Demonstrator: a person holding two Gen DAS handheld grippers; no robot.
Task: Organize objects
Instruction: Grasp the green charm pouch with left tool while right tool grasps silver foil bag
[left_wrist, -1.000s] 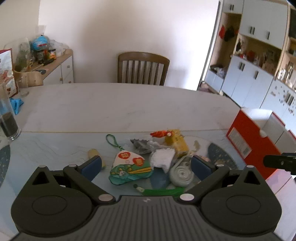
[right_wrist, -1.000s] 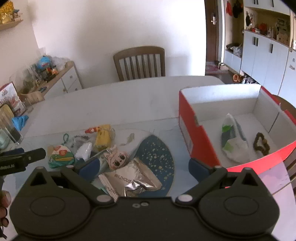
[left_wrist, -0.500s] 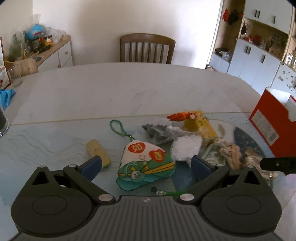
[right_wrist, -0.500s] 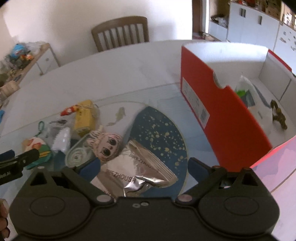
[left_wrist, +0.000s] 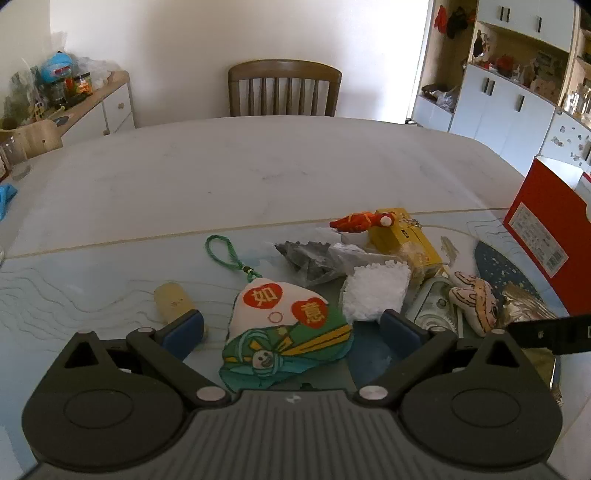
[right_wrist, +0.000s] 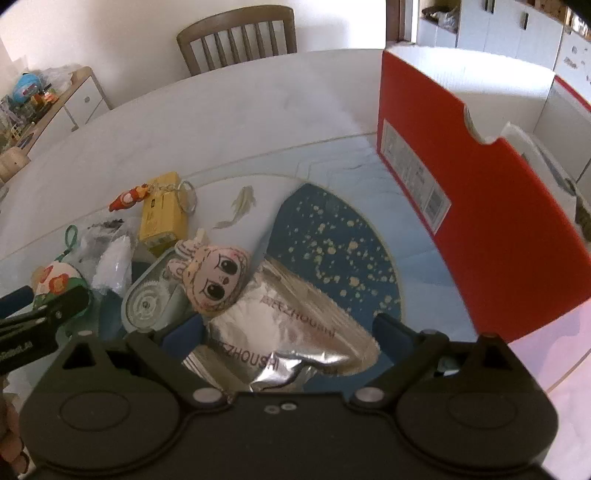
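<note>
While only the right wrist view is showing inside the red box (right_wrist: 491, 206), the right gripper (right_wrist: 288, 334) is closing around an ungripped foil packet (right_wrist: 280, 332); the left gripper (left_wrist: 291, 328) is gaping, straddling the green pouch (left_wrist: 284, 332).

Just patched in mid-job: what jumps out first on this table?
The tall red box dominates the right side, open at the top. Left of it lies a clutter of trinkets: a big-eyed plush doll head resting on a silver foil pouch between the closing right tongs, and a green embroidered sachet between the left tongs.
</note>
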